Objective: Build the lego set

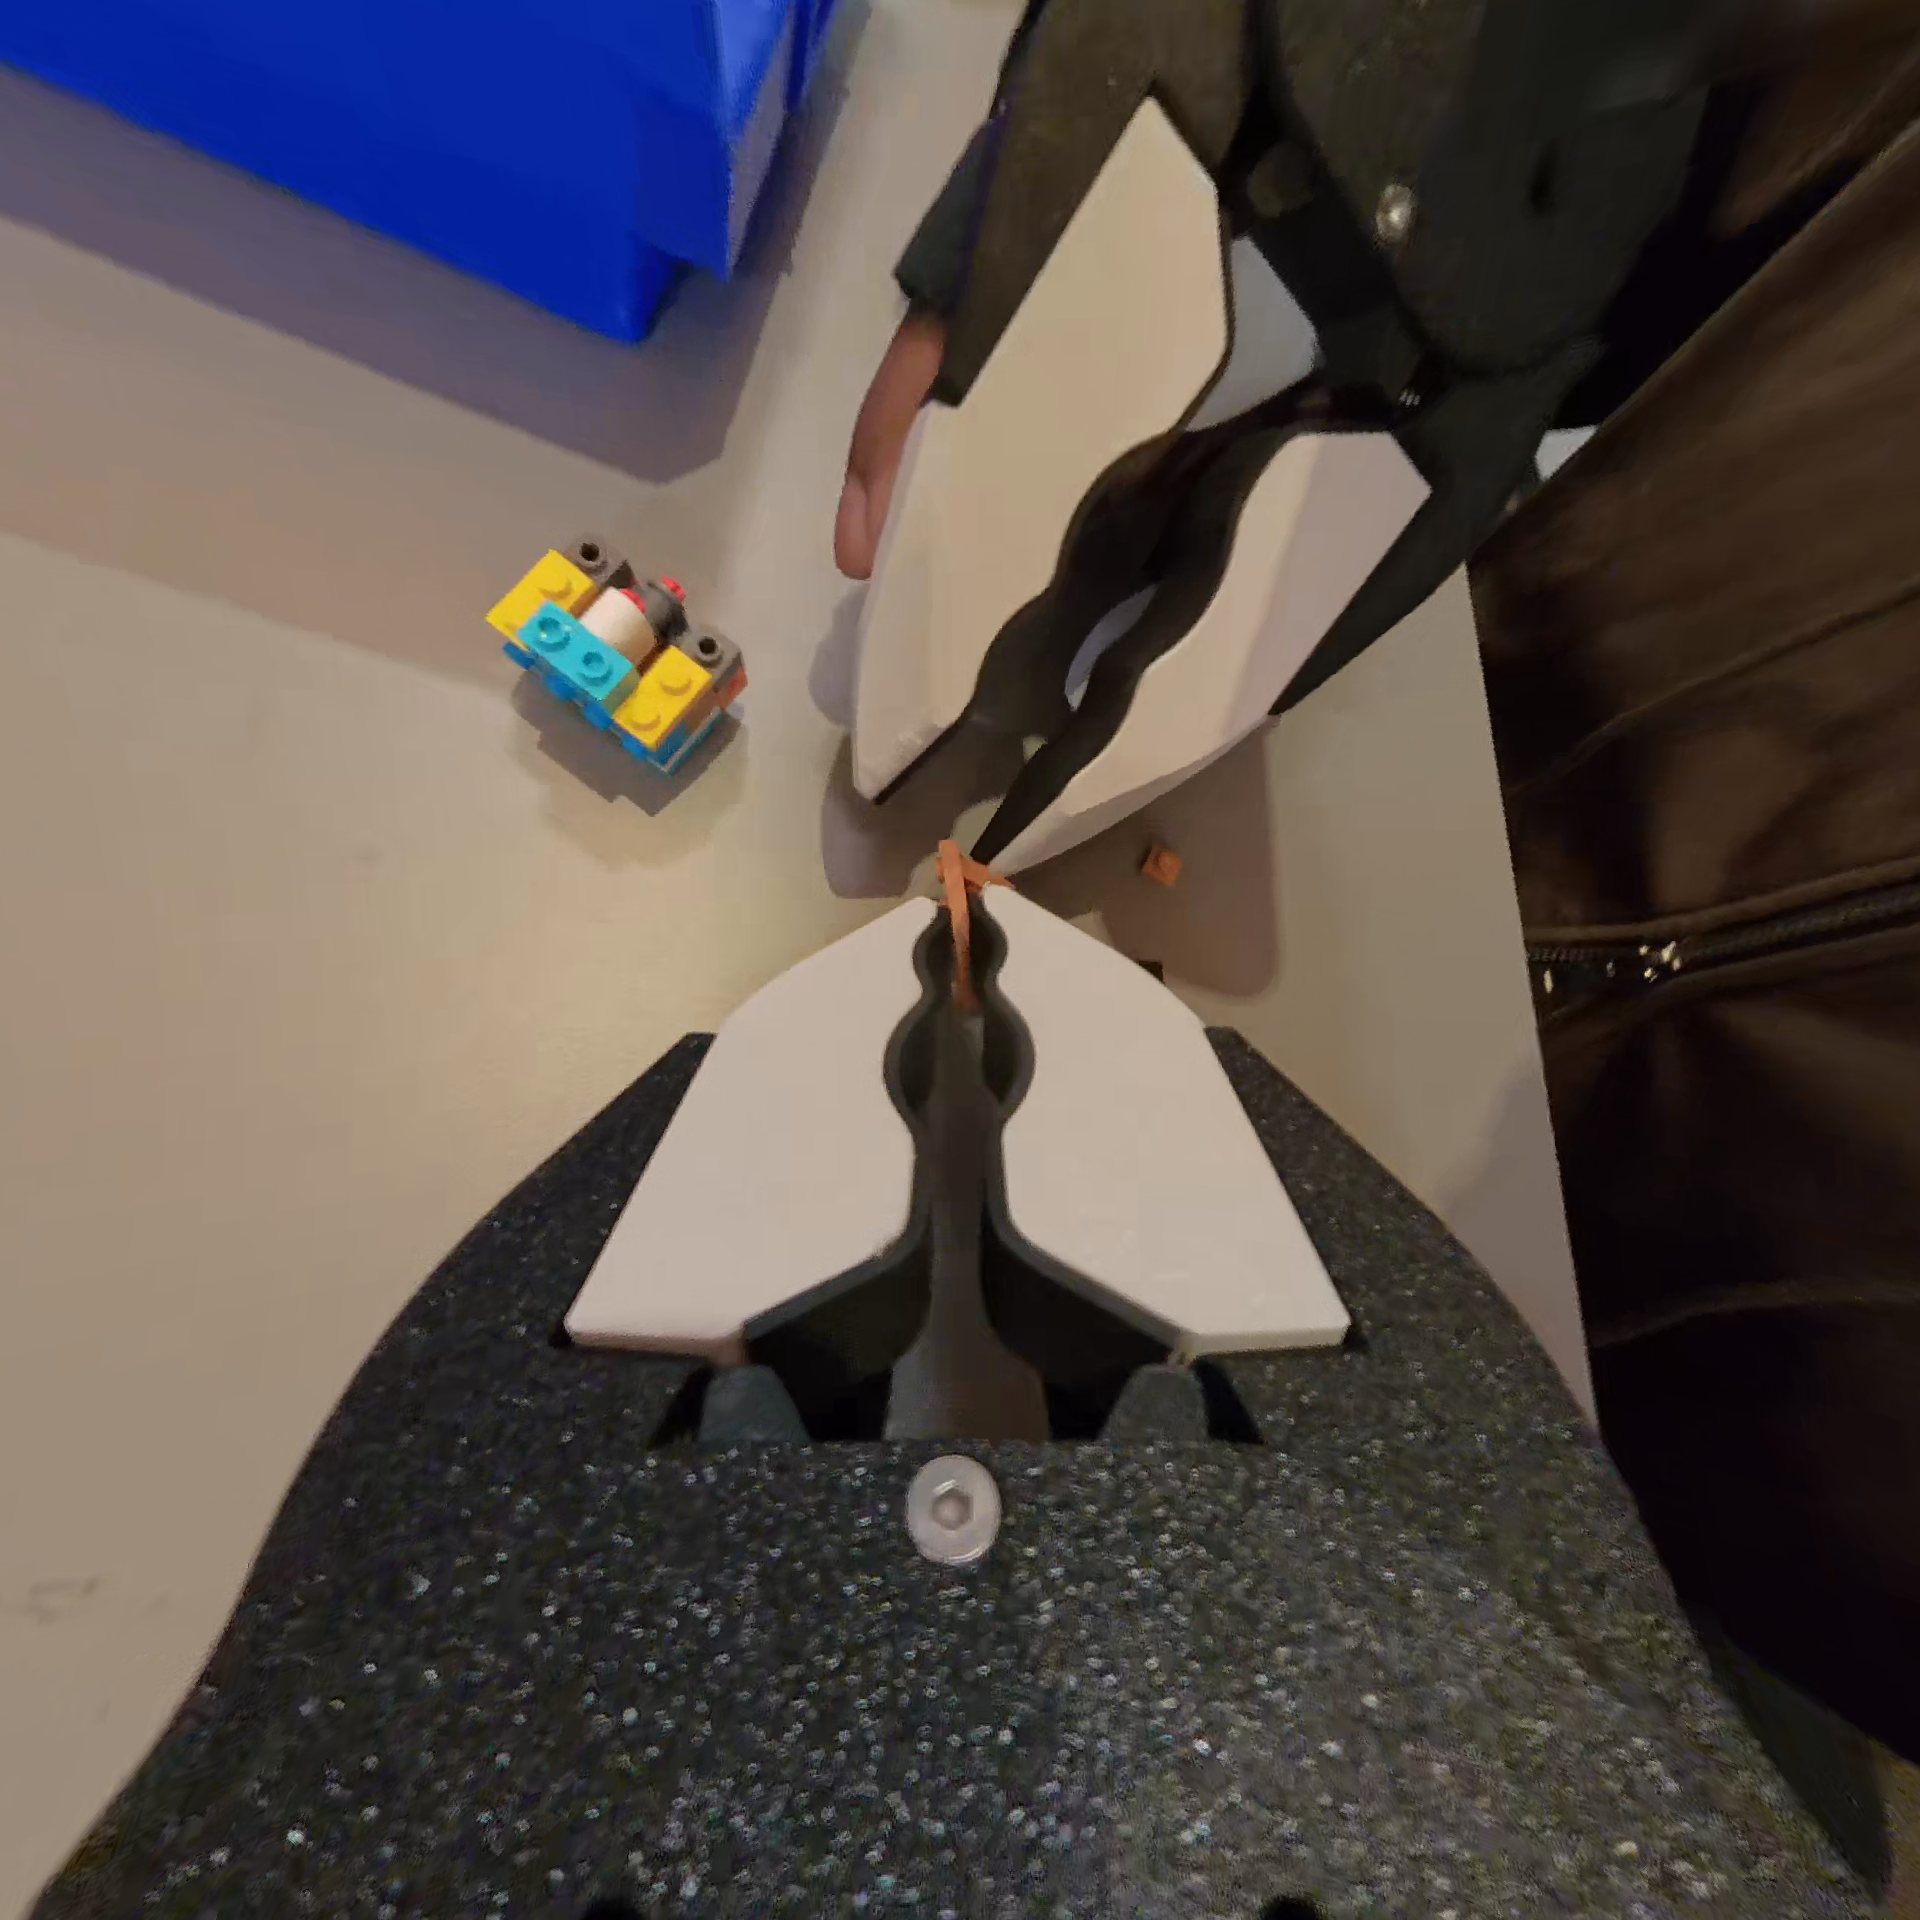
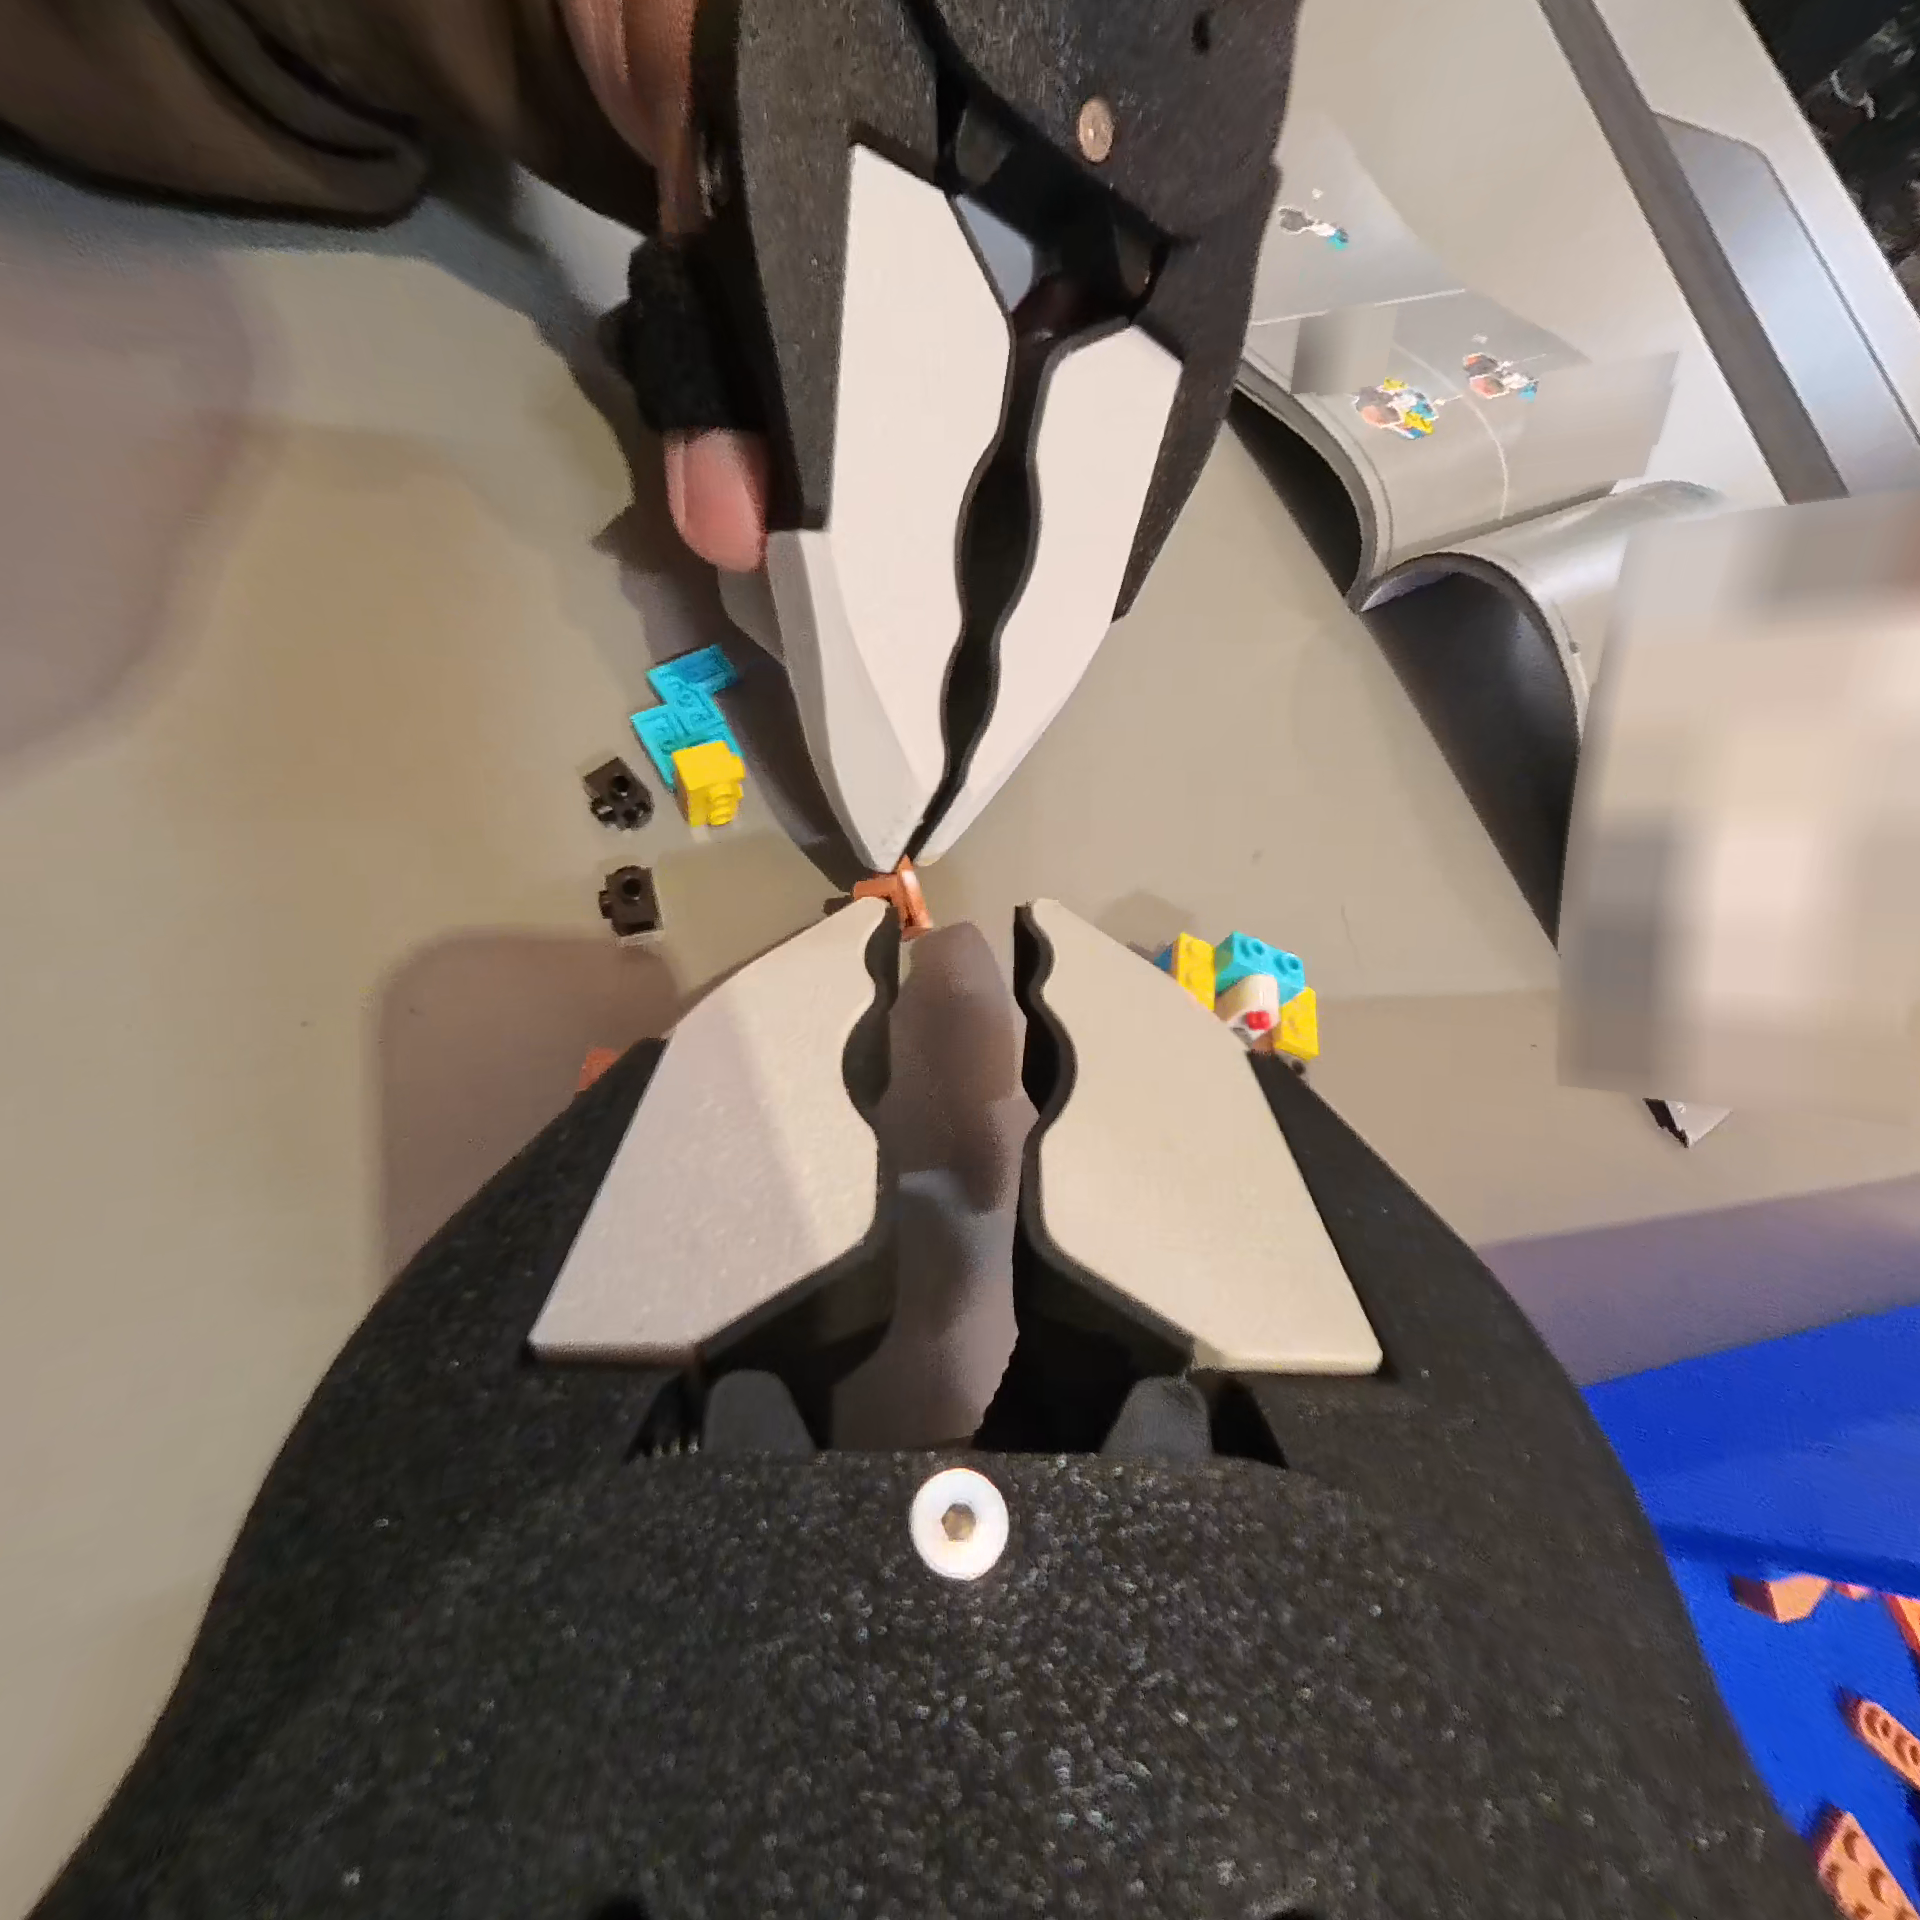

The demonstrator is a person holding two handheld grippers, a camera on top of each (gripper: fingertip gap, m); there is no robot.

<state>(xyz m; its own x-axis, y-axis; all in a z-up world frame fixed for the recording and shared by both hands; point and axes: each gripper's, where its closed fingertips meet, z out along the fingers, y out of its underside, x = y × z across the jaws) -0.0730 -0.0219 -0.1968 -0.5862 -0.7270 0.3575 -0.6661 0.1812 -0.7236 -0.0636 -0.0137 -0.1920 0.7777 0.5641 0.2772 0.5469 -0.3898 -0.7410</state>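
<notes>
Left gripper (image 1: 961, 914) jaws pinching small orange piece (image 2: 902, 896), right gripper (image 2: 951, 920) jaws spread — tips meeting, part-built lego model (image 1: 621, 662) at ten o'clock on table (image 1: 260, 1039).

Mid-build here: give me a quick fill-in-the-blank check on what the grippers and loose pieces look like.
The small piece pinched by the left gripper is ____ in colour.
The jaws of the right gripper stand ____.
The loose black pieces beside the yellow brick number ____.
Missing words: orange; open; two.
</notes>
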